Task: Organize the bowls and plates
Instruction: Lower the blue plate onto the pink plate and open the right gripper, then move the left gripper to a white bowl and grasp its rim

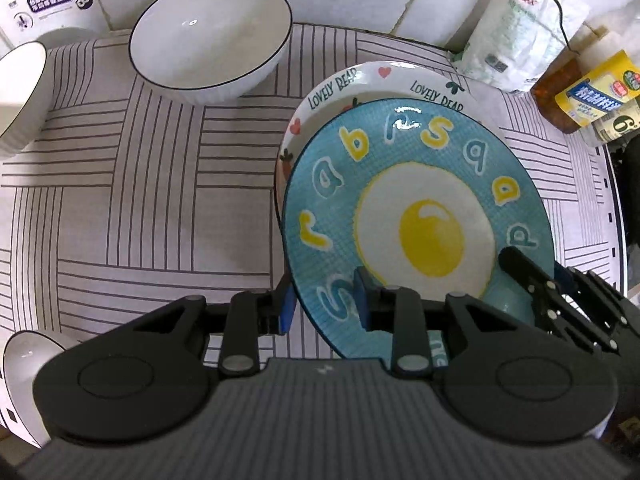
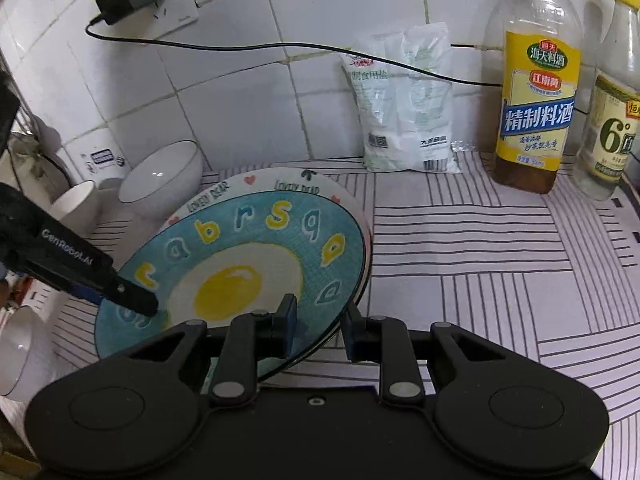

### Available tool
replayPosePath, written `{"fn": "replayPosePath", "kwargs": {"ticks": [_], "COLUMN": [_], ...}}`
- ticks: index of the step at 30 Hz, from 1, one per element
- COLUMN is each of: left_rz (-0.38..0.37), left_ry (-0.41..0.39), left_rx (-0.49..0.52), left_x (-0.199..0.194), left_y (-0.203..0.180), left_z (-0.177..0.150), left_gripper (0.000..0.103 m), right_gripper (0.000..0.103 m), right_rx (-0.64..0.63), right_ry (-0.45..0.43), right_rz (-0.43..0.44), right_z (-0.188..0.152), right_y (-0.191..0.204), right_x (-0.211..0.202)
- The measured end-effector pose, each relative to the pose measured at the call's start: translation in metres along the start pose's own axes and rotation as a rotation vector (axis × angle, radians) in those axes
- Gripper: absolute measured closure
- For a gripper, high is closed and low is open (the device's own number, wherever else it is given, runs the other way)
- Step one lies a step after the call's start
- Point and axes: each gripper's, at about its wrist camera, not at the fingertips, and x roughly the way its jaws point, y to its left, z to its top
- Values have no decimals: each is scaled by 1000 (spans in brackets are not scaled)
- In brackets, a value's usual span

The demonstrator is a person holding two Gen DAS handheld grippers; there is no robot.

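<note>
we count two plates: the blue egg plate (image 1: pixel 416 208) lies tilted on the white lovely bear plate (image 1: pixel 360 80), on the striped cloth (image 1: pixel 140 200). our left gripper (image 1: pixel 325 304) straddles the blue plate's near rim, jaws opening, narrow. our right gripper (image 2: pixel 318 326) pinches the same plate's rim with a narrow gap. three white bowls show, the biggest (image 1: pixel 210 36) by the tiled wall. two bottles (image 2: pixel 536 80) and a salt bag (image 2: pixel 404 100) stand behind.
</note>
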Motion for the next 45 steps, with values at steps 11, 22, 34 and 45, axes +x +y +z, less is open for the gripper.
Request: {"fn": "replayPosePath", "kwargs": {"ticks": [11,22,34,45], "left_rz": [50,86,148,191], "left_ry": [9,-19,-93,-175], "left_rx": [27,57,130,214], "left_x": [4,-2,-48,-120], "left_y": [-9,-19,-41,-52], "left_z": [7,-1,-32,-90], "left_gripper": [75,78,74,62], "right_gripper": [62,62,57,34], "right_rx": [-38,-131,-153,-271], "right_ry": [-36,-62,-85,-176], "right_rz": [-98,-145,-83,3], "right_z": [-1,-4,2,-20], "right_y": [15,26,47,72], "right_x": [11,16,-46,-125]}}
